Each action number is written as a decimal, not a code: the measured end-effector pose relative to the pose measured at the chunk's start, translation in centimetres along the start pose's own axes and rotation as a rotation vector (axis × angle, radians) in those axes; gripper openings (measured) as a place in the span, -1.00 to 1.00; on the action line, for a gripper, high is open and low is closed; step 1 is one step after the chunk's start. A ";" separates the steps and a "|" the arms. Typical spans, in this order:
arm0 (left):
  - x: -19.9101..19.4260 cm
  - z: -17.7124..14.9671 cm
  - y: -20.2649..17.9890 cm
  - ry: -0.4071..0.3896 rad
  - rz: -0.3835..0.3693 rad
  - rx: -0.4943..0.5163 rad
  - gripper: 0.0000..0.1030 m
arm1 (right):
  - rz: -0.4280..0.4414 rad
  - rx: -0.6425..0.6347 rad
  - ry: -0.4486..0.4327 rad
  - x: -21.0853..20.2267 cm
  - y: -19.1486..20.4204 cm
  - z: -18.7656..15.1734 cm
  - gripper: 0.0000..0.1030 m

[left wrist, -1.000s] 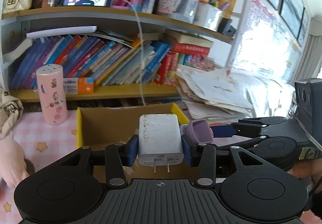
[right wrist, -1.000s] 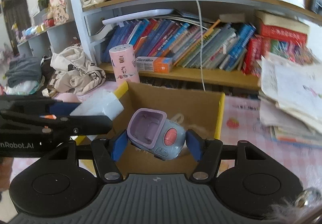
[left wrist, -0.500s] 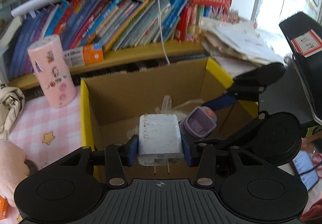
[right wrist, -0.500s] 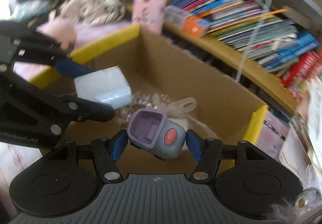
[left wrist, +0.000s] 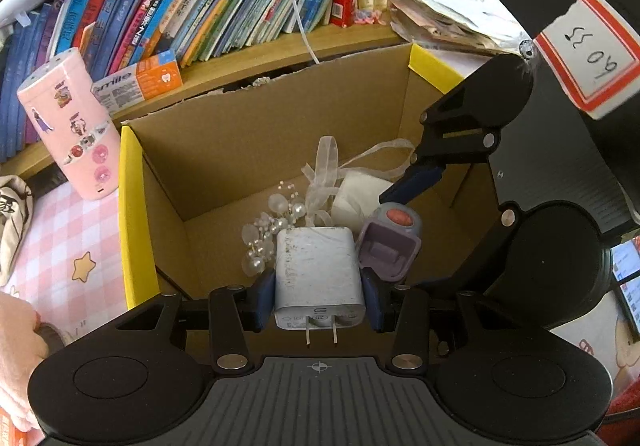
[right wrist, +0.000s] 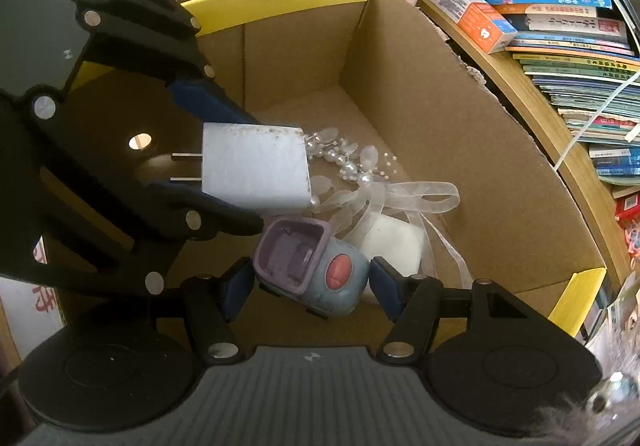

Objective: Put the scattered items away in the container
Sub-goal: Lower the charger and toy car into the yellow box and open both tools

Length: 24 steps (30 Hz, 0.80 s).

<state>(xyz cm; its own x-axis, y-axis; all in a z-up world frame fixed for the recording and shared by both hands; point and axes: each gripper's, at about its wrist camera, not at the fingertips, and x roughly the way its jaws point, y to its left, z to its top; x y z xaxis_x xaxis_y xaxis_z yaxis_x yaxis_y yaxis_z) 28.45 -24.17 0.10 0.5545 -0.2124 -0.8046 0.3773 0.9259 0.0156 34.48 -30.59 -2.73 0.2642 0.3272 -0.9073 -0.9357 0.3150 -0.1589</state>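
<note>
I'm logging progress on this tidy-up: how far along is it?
Done: a pearl-and-ribbon ornament and a white block already lie in the cardboard box. In hand: the left gripper holds a white charger and the right gripper a small toy, both over the box. Left: releasing both.

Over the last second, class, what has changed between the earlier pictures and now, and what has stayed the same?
Both hand-held grippers tipped forward and down, from above the box rim into it. The left still clamps the charger, the right the toy; neither is released. The pearl ribbon and white pad lie unmoved on the box floor.
</note>
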 end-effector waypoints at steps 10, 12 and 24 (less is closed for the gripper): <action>-0.5 -0.1 -0.3 -0.010 0.011 0.007 -0.11 | -0.022 0.013 -0.010 -0.1 -0.1 0.0 0.40; -1.0 -0.1 -0.2 -0.025 0.006 -0.002 -0.08 | -0.036 0.019 -0.021 -0.4 -0.2 0.0 0.51; -5.6 -0.7 -0.6 -0.150 0.044 -0.029 0.60 | -0.082 0.101 -0.088 -3.8 -0.3 -0.9 0.57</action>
<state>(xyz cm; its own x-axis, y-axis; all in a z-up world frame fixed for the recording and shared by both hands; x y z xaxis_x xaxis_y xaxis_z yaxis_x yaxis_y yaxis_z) 24.59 -23.31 4.19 0.6754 -0.2135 -0.7059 0.3296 0.9437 0.0299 33.60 -32.71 0.44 0.3627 0.3718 -0.8545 -0.8828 0.4308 -0.1872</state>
